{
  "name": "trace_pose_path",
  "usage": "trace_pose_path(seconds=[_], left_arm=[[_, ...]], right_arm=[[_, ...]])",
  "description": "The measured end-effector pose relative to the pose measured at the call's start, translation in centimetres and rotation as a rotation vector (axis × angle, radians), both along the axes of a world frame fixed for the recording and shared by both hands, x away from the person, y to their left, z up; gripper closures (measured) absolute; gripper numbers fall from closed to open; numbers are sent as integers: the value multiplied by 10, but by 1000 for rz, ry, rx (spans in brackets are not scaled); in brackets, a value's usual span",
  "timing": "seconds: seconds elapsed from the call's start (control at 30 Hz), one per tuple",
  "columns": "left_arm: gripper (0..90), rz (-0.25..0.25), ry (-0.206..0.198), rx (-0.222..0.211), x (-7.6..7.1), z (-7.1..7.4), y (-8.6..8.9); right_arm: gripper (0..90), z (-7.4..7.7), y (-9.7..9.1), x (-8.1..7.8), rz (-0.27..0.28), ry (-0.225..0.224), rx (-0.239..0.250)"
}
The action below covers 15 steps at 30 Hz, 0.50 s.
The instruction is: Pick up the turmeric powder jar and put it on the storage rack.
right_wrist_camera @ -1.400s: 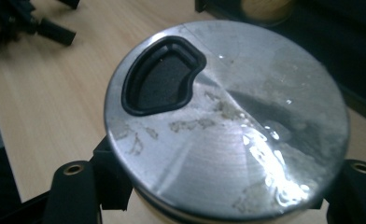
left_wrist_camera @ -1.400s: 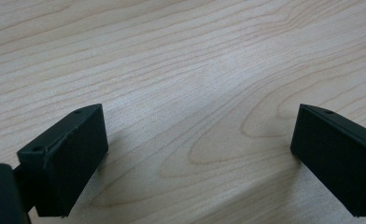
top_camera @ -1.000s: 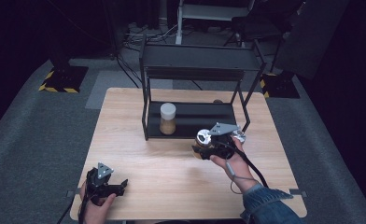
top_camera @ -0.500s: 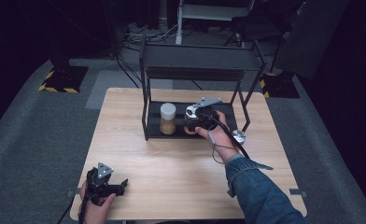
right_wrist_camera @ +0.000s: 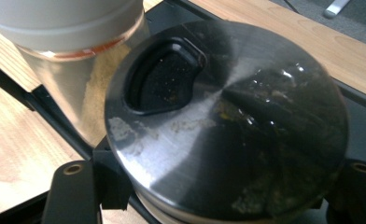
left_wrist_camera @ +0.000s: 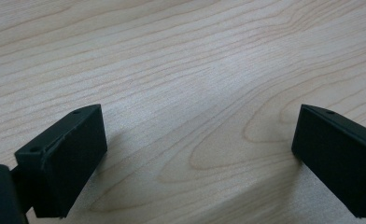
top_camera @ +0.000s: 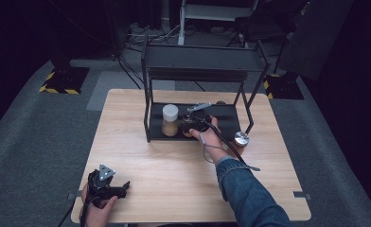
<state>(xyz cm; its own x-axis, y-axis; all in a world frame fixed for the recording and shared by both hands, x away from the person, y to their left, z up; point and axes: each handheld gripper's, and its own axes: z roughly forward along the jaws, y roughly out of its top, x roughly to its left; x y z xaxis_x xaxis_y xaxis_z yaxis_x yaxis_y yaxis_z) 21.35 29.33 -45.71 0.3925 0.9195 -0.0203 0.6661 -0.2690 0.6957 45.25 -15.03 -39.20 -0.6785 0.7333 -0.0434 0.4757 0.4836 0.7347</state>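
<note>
The right gripper (right_wrist_camera: 218, 196) is clamping a metal-lidded jar (right_wrist_camera: 228, 126) between its jaws, just beside the white-capped jar (right_wrist_camera: 73, 60) on the rack's tray (top_camera: 226, 118). The left gripper (left_wrist_camera: 195, 158) is resting with jaws apart over the bare table (left_wrist_camera: 181, 56).

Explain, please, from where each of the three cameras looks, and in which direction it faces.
High view: above the person's side, facing forward and down on the wooden table; both forearms enter from below.
Left gripper view: on the left gripper, facing bare tabletop between open jaws.
Right gripper view: on the right gripper, looking down on a steel-lidded jar it clamps, beside a white-capped spice jar.
Shared: high and right gripper views both show the two jars on the black rack.
</note>
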Motion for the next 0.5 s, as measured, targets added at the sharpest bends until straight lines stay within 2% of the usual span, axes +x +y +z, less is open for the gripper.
trace_pose_path(seconds=[0.1,0.2,0.23,0.27,0.33,0.5], left_arm=[[31,0,-1,0,0,0,0],[31,1,-1,0,0,0,0],[31,1,-1,0,0,0,0],[31,1,-1,0,0,0,0],[31,1,-1,0,0,0,0],[31,1,-1,-1,0,0,0]], right_arm=[[322,-6,1,2,-8,12,14],[320,-11,-3,1,-25,17,52],[311,-11,-4,1,-27,19,55],[266,-10,-4,2,-25,29,59],[192,-6,-6,-2,-37,32,64],[146,16,-20,-22,-41,-8,86]])
